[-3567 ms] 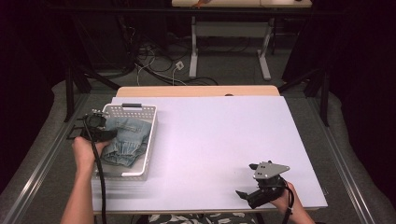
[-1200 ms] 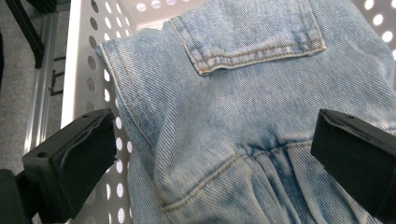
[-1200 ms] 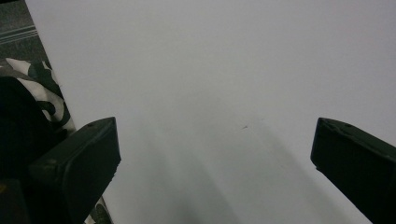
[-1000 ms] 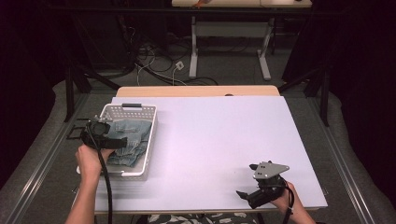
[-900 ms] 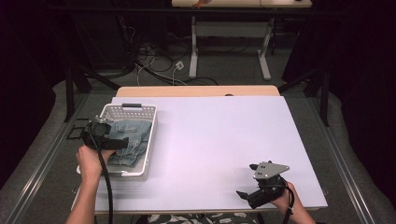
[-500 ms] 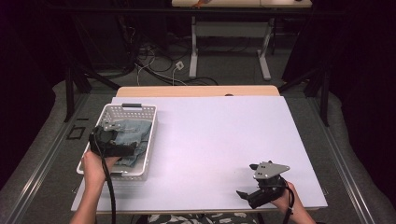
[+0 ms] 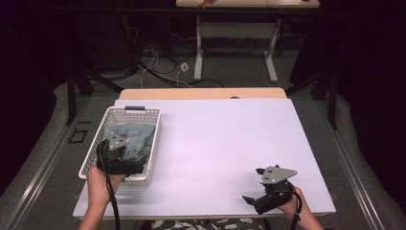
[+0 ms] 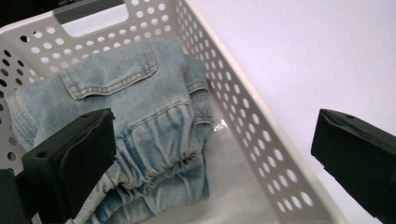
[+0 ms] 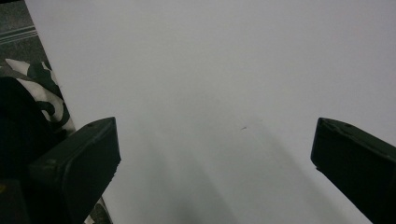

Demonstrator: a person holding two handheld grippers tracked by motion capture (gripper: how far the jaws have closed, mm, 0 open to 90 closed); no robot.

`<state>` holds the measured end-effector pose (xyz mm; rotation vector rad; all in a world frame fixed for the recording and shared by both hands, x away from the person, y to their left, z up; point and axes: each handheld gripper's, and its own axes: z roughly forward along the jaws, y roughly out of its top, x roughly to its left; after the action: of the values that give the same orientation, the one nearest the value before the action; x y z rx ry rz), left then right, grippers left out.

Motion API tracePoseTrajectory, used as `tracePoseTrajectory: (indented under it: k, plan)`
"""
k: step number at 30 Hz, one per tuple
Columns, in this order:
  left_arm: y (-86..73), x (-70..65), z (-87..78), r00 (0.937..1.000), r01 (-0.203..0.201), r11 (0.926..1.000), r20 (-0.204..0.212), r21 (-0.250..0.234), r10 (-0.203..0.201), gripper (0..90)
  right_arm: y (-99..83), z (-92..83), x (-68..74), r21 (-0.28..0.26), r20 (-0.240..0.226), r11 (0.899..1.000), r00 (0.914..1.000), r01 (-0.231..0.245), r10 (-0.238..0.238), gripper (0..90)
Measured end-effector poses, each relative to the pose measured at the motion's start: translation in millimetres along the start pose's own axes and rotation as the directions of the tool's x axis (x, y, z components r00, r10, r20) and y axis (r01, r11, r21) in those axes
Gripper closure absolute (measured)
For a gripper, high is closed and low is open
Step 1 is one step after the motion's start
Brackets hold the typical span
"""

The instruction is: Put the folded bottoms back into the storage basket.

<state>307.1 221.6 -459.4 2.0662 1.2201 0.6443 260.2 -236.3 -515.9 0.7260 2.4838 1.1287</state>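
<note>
Overhead, we saw a white table (image 7: 215, 143) with a white perforated basket (image 7: 152, 143) standing at its left side, and folded light-blue denim (image 7: 136, 139) lying inside it. Our left gripper (image 7: 136, 166) hung over the near end of the basket, held by the left hand (image 7: 100, 182), its grey plate on top and its cable trailing toward the near edge. Our right gripper (image 7: 251, 199) sat low over the near right part of the table, well apart from the basket, in the right hand (image 7: 294, 203).

Along the left gripper (image 8: 212, 161), we saw its jaws spread wide and holding nothing. One jaw stood over the denim (image 8: 140, 116), the other out past the basket wall (image 8: 243, 135), over bare table (image 8: 317, 56). The denim showed a pocket flap and a gathered seam, and it filled the far and left part of the basket.

Along the right gripper (image 9: 215, 163), we found the jaws likewise released and wide apart, with plain white table (image 9: 224, 70) between them and patterned fabric (image 9: 44, 98) at the left edge.
</note>
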Motion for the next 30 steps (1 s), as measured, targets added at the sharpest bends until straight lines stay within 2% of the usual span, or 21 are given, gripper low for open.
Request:
tracePoseTrajectory:
  k: [10, 17, 25, 30]
  plan:
    - [-5.9, -28.6, -8.8, 0.9969, -0.065, 0.9974, 0.043, -0.030, 0.066, 0.1, 0.0, -0.4, -0.1, -0.003, 0.003, 1.000, 1.0000, 0.001, -0.001, 1.0]
    - [-8.6, -45.9, -15.9, 0.9900, -0.113, 0.9926, 0.081, -0.045, 0.116, 0.1, 0.0, -0.5, 0.1, -0.003, 0.002, 1.000, 1.0000, 0.001, -0.001, 1.0]
    - [-14.4, -59.6, -17.3, 0.9838, -0.133, 0.9896, 0.113, -0.054, 0.139, 0.1, -0.1, -0.3, 0.1, -0.002, -0.001, 1.000, 1.0000, 0.000, 0.000, 1.0]
    - [-17.9, -68.1, -15.0, 0.9777, -0.149, 0.9871, 0.141, -0.059, 0.156, 0.0, 0.2, 0.1, 0.8, -0.004, -0.004, 1.000, 1.0000, -0.002, 0.002, 0.9]
